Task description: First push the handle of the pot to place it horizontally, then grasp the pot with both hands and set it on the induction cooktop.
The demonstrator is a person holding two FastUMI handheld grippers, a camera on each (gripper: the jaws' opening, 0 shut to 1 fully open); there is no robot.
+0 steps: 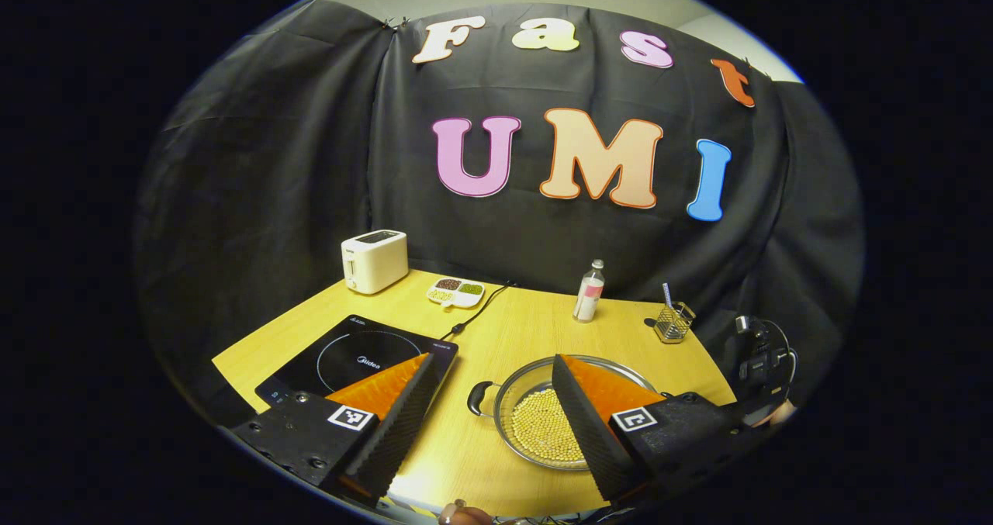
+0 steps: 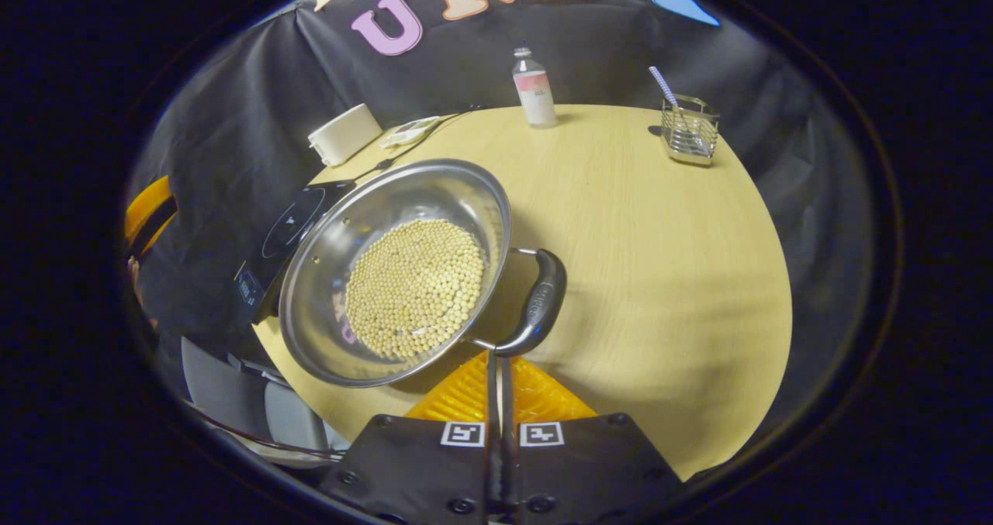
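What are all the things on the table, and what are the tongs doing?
Pot: one, silver, on the table by the cooktop, full of pale beans, black handles.
Induction cooktop: one, black, left part of the table.
Toaster: one, cream, back left corner.
Divided dish: one, white, holding brown, green and pale bits, beside the toaster.
Bottle: one, clear with pink label, at the back.
Wire holder: one, silver, striped straw inside, back right.
Table: one, light wood.
Left tongs: open, above the pot's left side.
Right tongs: shut, at the pot's right handle.
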